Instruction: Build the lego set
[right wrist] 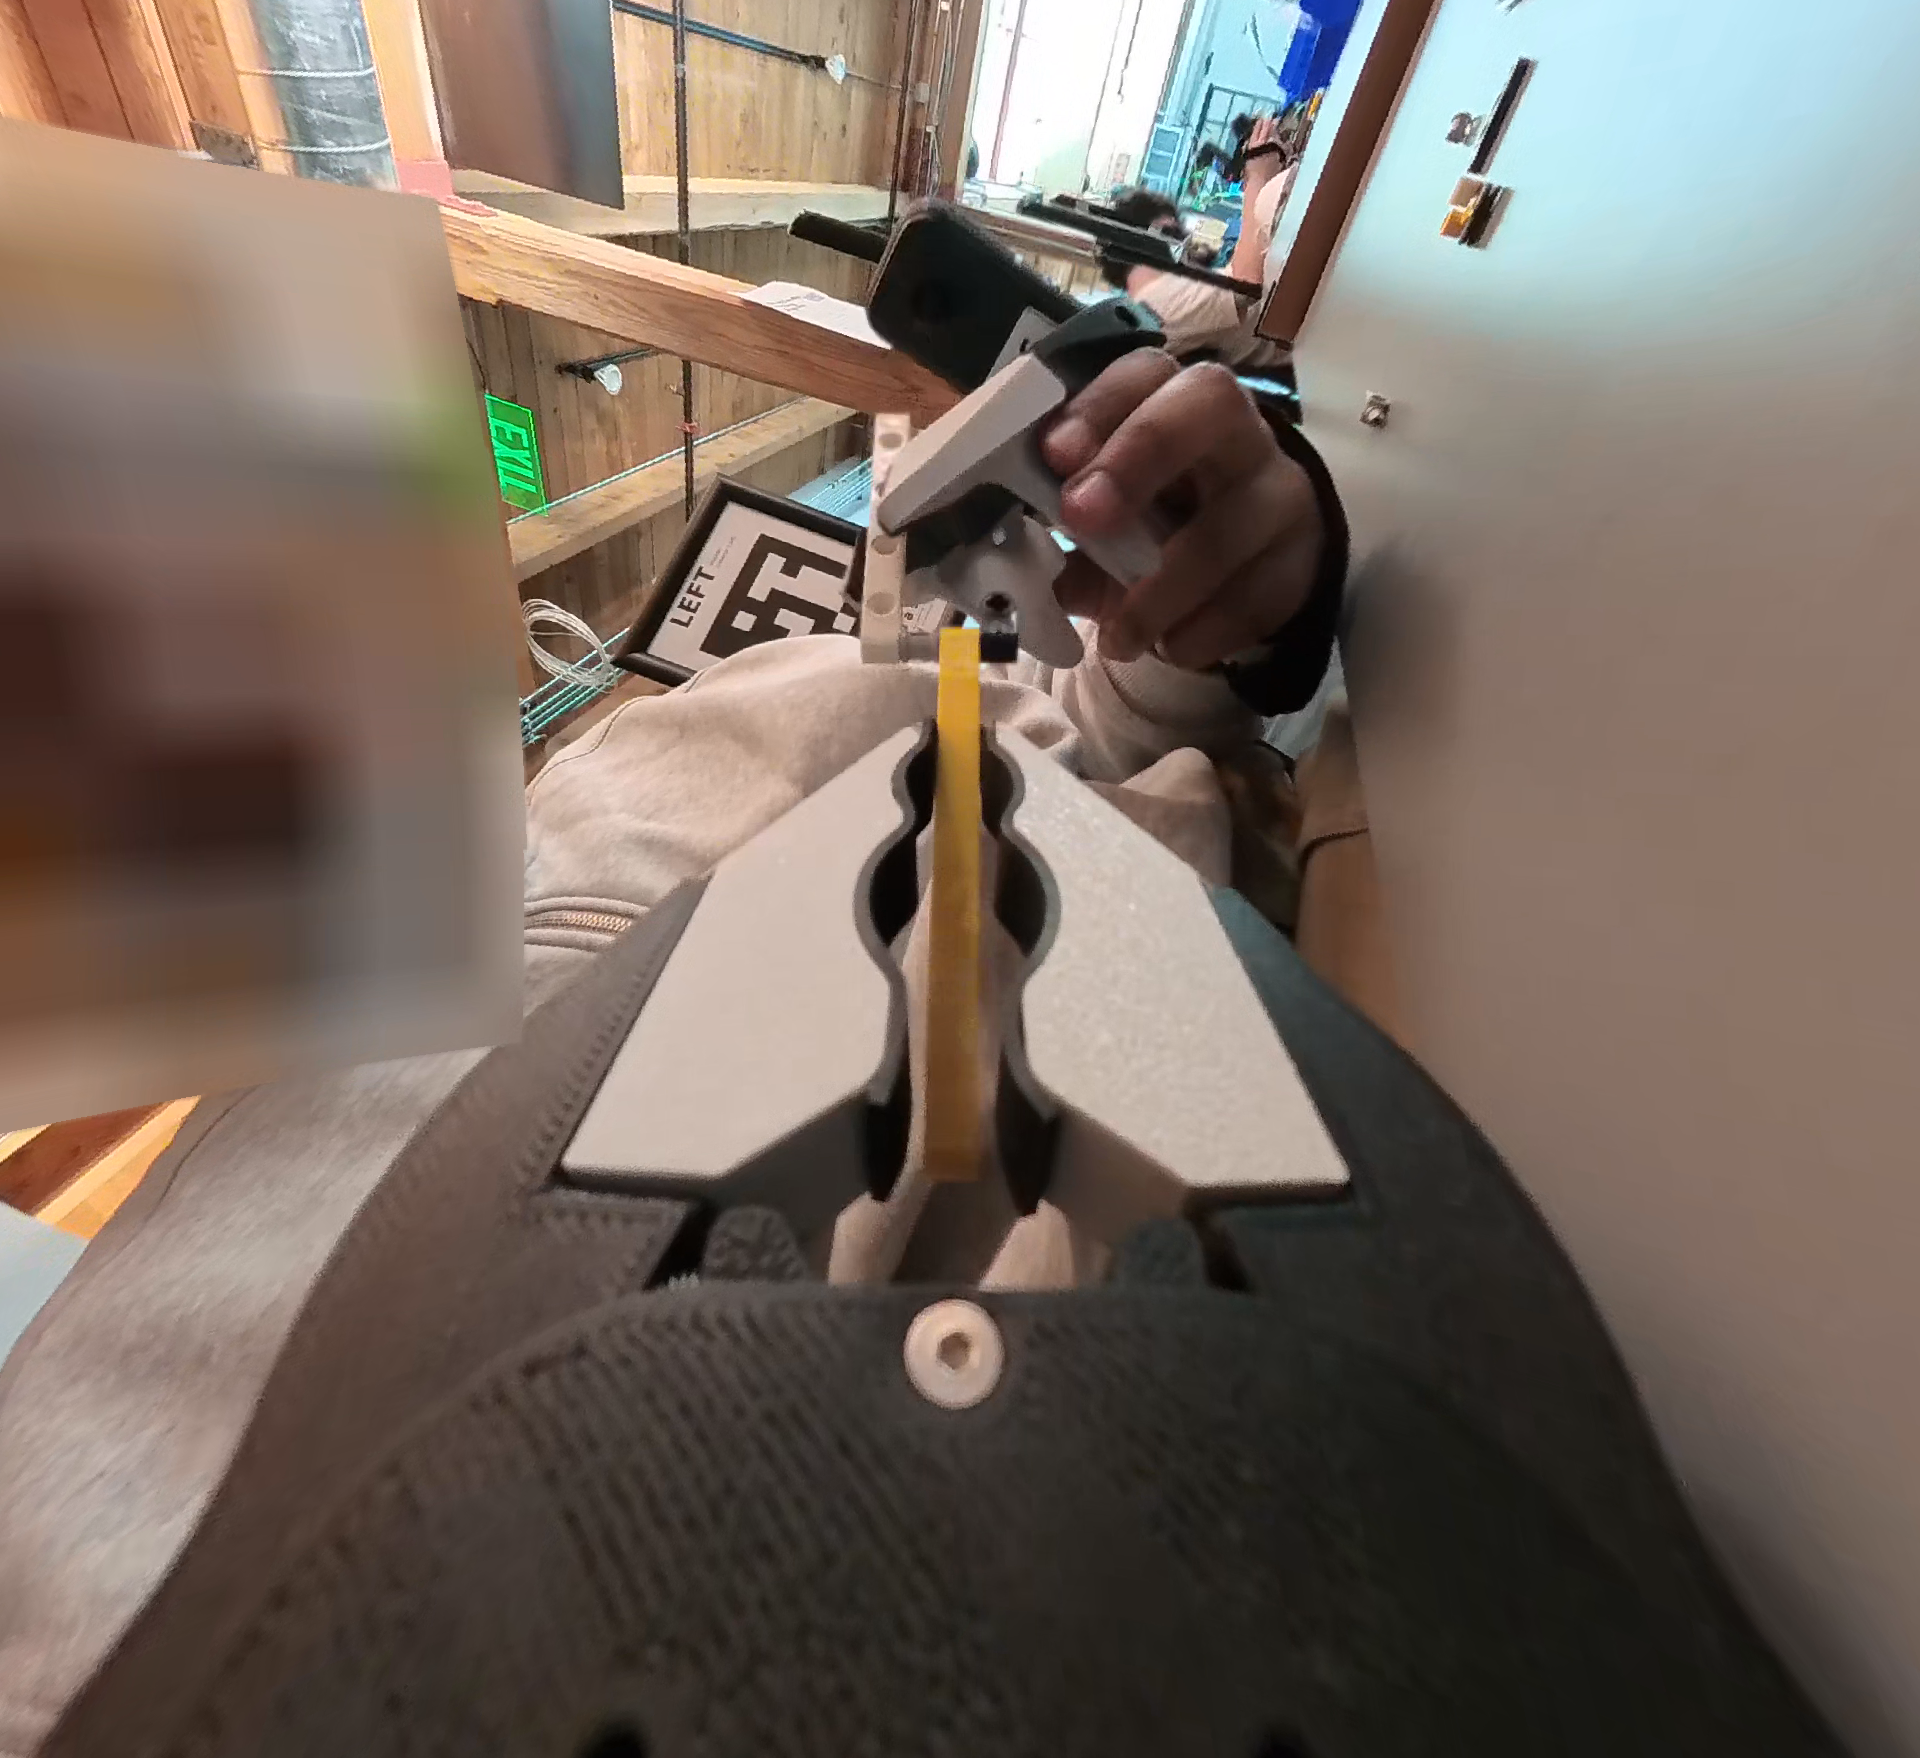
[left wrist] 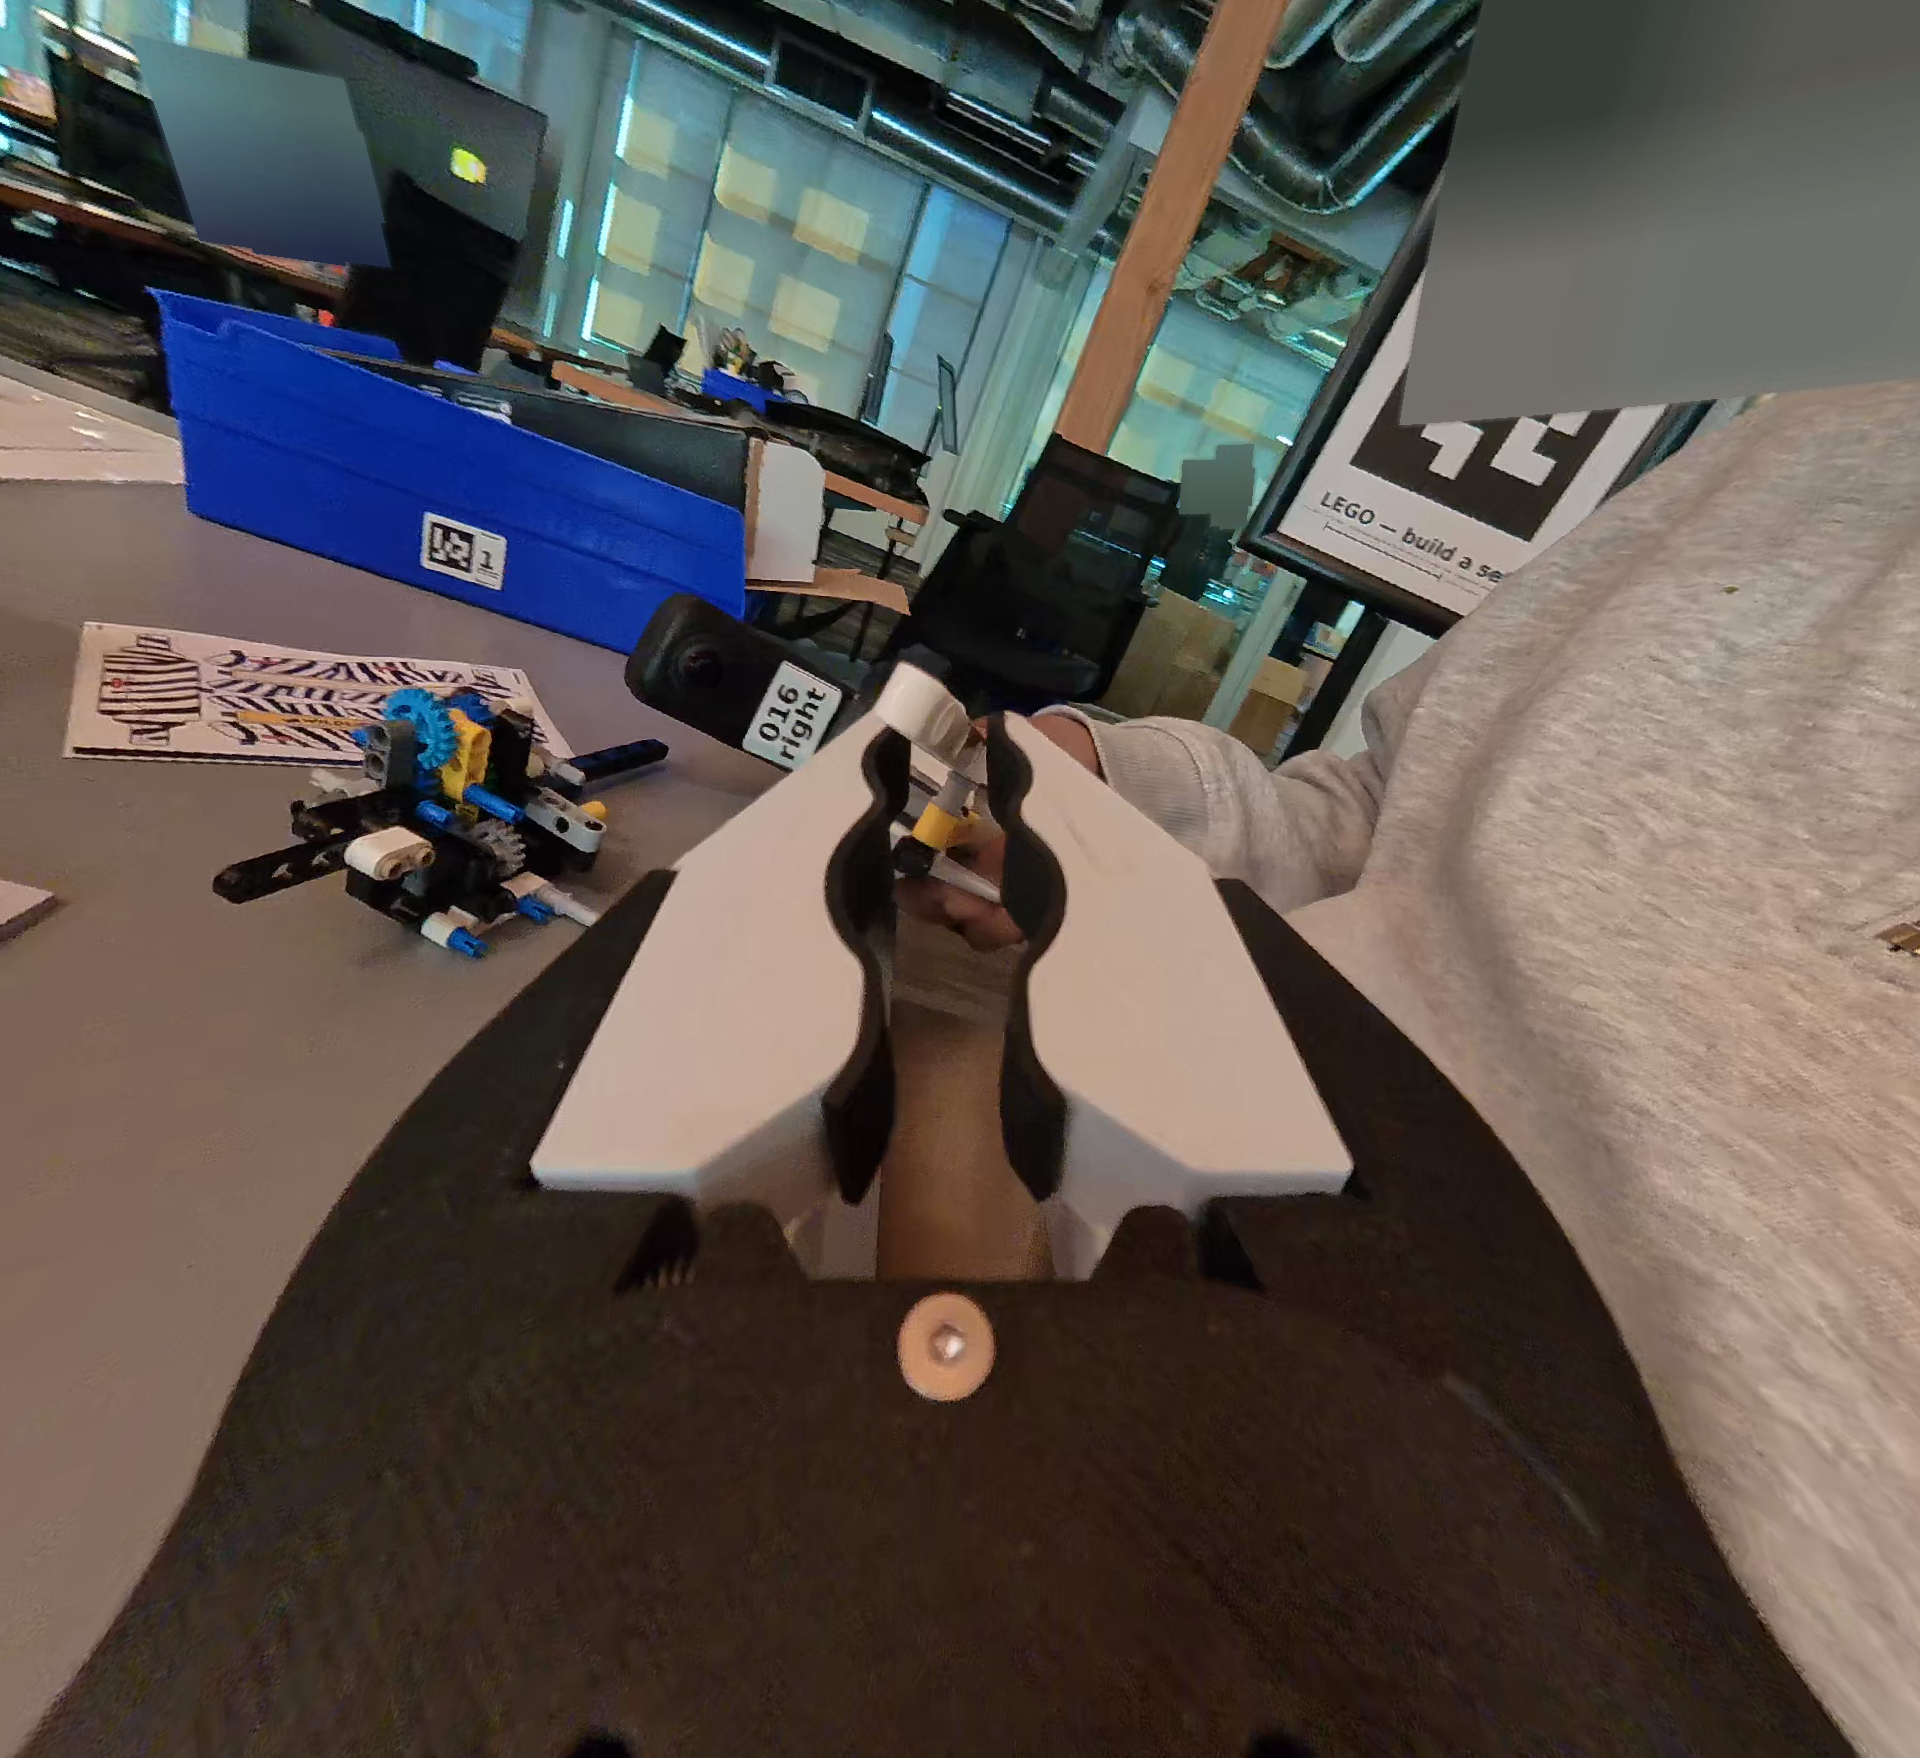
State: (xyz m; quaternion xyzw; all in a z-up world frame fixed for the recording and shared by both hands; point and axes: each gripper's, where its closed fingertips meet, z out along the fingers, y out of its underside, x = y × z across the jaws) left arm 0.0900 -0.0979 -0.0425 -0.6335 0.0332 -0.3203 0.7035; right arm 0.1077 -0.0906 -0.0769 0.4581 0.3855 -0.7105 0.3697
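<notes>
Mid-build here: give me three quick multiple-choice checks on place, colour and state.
1. Where is the partly built model?
A. on the grey table
B. inside the blue bin
C. held in tongs

2. What colour is the long piece in the right tongs?
A. red
B. yellow
C. green

3. The right tongs are:
A. wide open, empty
B. out of view
C. shut on the piece

Answers: 1 A, it rests on the table by the sticker sheet. 2 B, plainly yellow. 3 C, fingers pinch it.
</notes>
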